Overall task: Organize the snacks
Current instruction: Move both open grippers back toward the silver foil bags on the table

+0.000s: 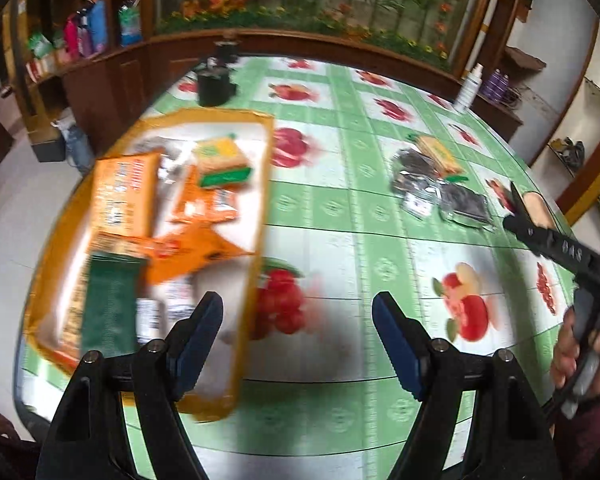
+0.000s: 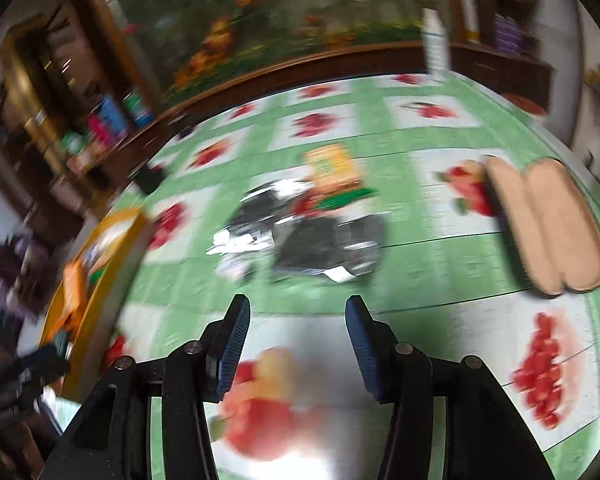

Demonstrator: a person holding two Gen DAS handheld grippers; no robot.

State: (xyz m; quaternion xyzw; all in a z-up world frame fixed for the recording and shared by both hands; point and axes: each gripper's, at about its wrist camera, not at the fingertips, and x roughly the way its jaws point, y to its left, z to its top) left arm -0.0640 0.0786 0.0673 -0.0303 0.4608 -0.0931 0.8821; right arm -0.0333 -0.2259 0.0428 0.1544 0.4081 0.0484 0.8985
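Holding orange packets point(image 1: 188, 204), yellow tray point(image 1: 260, 184)

Motion blur smears the silver snack packets point(image 2: 300, 236); the yellow tray point(image 2: 96, 280) is blurred too, its label print unreadable.

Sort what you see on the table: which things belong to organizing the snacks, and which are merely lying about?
Job:
- yellow tray with orange packets
- loose silver packets
- yellow-green packet

Lying about:
- white bottle
- black cup
- tan pad
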